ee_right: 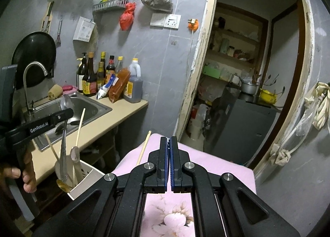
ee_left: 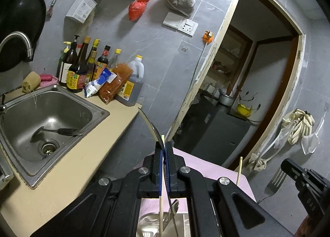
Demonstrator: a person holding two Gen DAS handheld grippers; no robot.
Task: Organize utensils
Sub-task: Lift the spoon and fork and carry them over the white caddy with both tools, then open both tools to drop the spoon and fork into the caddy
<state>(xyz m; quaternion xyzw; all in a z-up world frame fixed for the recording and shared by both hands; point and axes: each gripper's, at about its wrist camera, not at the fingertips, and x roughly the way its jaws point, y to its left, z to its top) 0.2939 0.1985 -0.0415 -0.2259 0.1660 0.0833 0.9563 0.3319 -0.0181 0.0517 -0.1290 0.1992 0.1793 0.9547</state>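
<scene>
My left gripper (ee_left: pixel 165 144) is shut on a metal spoon (ee_left: pixel 150 125). The spoon's bowl points up and its handle runs down between the pads. In the right wrist view the left gripper (ee_right: pixel 70 112) holds that spoon (ee_right: pixel 66 100) upright, its handle reaching down into a white utensil holder (ee_right: pixel 88 177). The holder has chopsticks and other spoons in it. My right gripper (ee_right: pixel 169 140) is shut over the pink flowered tablecloth (ee_right: pixel 206 164) with nothing between its pads. A loose chopstick (ee_right: pixel 144 148) lies on the cloth. A fork (ee_left: pixel 274 179) shows beside the right gripper (ee_left: pixel 286 164); I cannot tell what carries it.
A steel sink (ee_left: pixel 92 113) with a dark spatula (ee_left: pixel 61 131) in it is set into the beige counter (ee_left: pixel 72 175) on the left. Sauce bottles (ee_left: pixel 78 67) crowd the counter's far end. An open doorway (ee_left: pixel 257 71) is on the right. A person's hand (ee_right: pixel 24 171) grips the left handle.
</scene>
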